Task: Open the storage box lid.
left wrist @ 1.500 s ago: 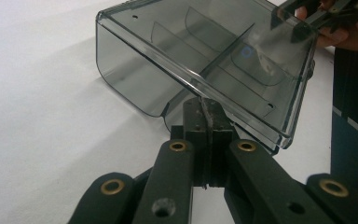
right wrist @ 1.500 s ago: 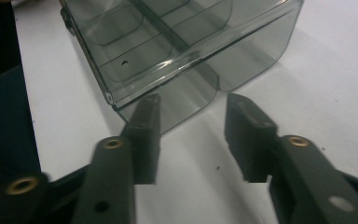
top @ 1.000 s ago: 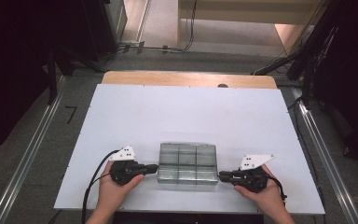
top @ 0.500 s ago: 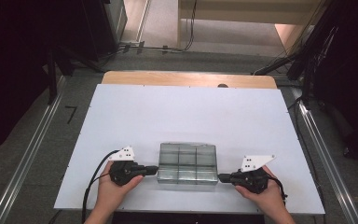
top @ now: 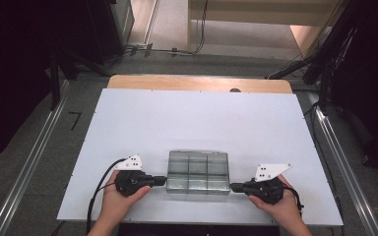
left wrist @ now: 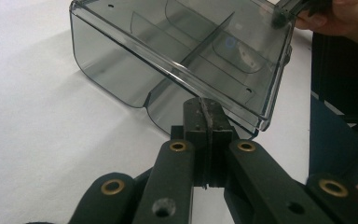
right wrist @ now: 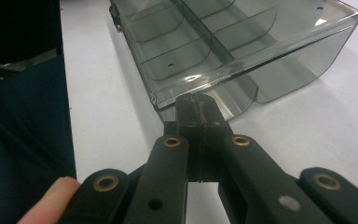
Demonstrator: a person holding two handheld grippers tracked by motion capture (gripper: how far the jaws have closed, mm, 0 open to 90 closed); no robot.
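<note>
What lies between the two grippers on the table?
In the high view, the clear divided box fills the stretch between the left gripper and right gripper, each shut at one end of the box.

A white worktop [top: 197, 123] lies over a wooden board [top: 199, 82] that shows along its far edge. Grey floor [top: 34, 162] and metal rails [top: 27, 169] flank the worktop; beyond it, cables [top: 152, 49] trail past dark stands toward a lighter, warmly lit strip.

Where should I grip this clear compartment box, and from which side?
Grip the clear compartment box by its thin overhanging rim at the two short ends, coming in level from left and right. The left gripper and right gripper sit closed at those lips; the walls below curve and look slippery.
</note>
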